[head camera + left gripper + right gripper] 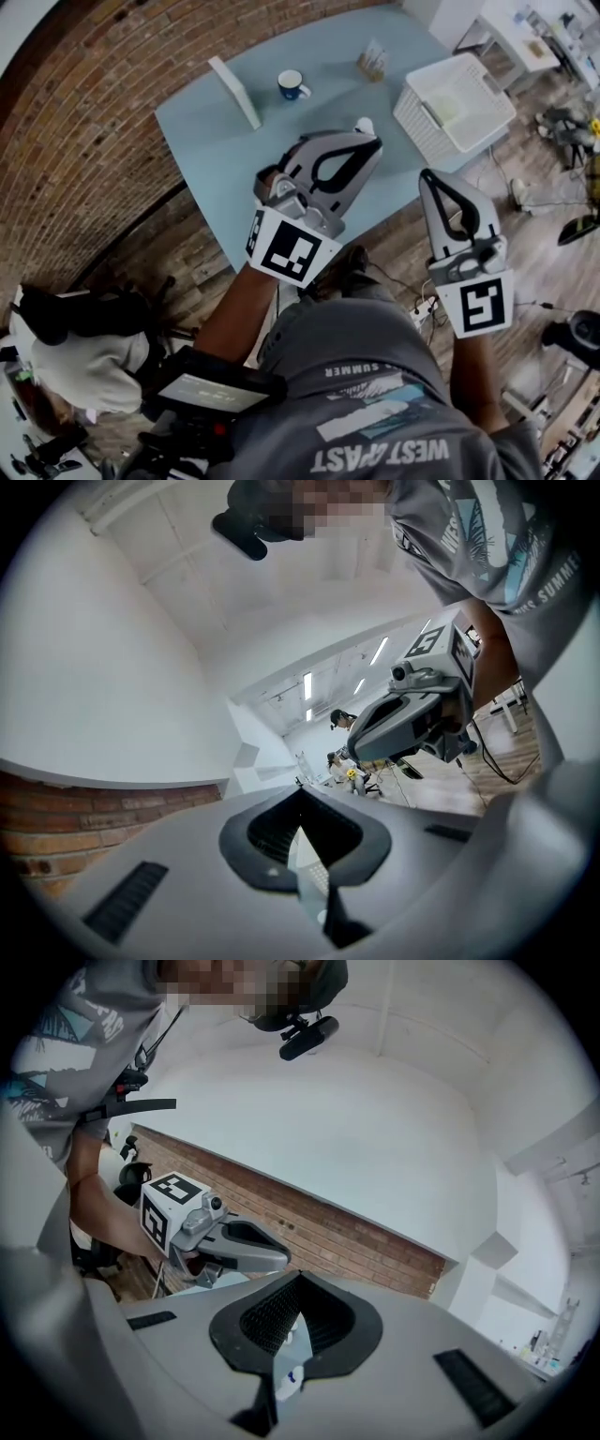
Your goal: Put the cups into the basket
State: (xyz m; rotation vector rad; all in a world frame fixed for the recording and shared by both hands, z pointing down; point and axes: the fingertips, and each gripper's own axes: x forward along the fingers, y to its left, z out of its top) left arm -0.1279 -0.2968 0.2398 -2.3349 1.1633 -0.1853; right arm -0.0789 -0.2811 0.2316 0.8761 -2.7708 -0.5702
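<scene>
A blue cup (292, 85) stands on the light blue table (216, 159) toward its far side. A white cup (364, 124) peeks out just beyond the tip of my left gripper (376, 143), mostly hidden by it. The white slotted basket (455, 103) sits at the table's right end. My left gripper hangs above the table's near edge with its jaws shut and nothing in them (300, 791). My right gripper (426, 175) is held off the table, below the basket, also shut and empty (298, 1277). Both point up toward the room in their own views.
A white upright board (234, 91) stands left of the blue cup. A small holder (373, 62) sits at the table's far side. A brick wall (84, 122) runs along the left. White desks (525, 33) and cables lie on the floor to the right.
</scene>
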